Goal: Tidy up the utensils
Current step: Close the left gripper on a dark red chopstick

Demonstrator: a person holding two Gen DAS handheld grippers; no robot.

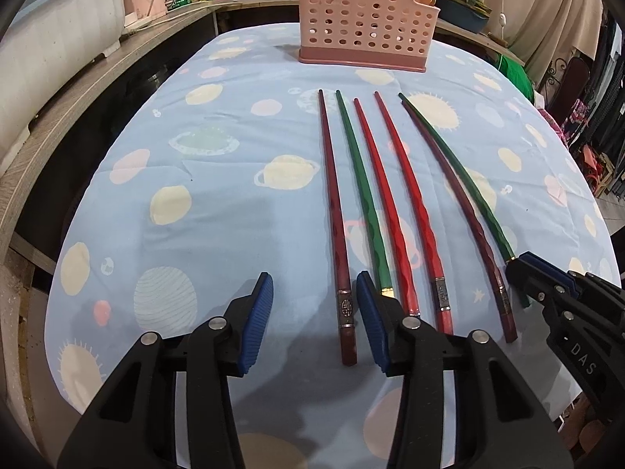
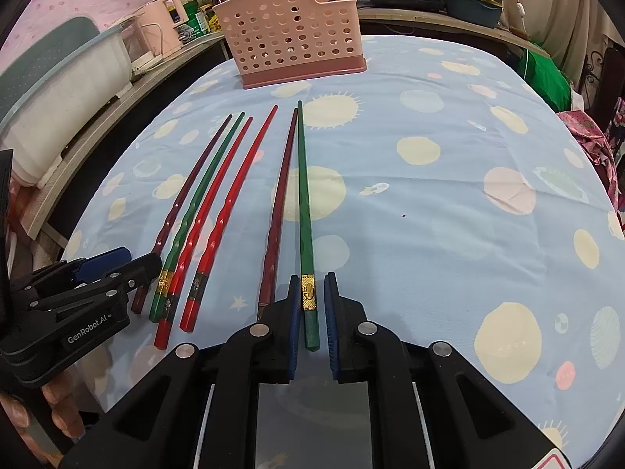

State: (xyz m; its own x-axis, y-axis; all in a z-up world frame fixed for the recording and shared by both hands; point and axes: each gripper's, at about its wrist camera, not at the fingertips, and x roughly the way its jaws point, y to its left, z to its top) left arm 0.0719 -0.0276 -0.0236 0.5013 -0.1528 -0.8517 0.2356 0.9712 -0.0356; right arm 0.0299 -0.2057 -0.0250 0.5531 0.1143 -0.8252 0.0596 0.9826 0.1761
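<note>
Several chopsticks lie side by side on the blue planet-print tablecloth [image 1: 218,211], tips toward a pink perforated utensil holder [image 1: 361,19] at the far end, which also shows in the right wrist view [image 2: 293,31]. My left gripper [image 1: 314,305] is open, its jaws on either side of the thick end of the leftmost dark red chopstick [image 1: 339,258]. My right gripper [image 2: 310,312] is open, with its jaws close on both sides of the handle of the rightmost green chopstick [image 2: 304,211], which still lies on the cloth. A dark red chopstick [image 2: 279,211] lies just left of it.
A wooden counter [image 1: 78,90] runs along the left with a white bin [image 1: 50,35], a pink appliance and jars. Pots and a planter stand behind the holder. The right half of the table [image 2: 468,195] holds only the cloth.
</note>
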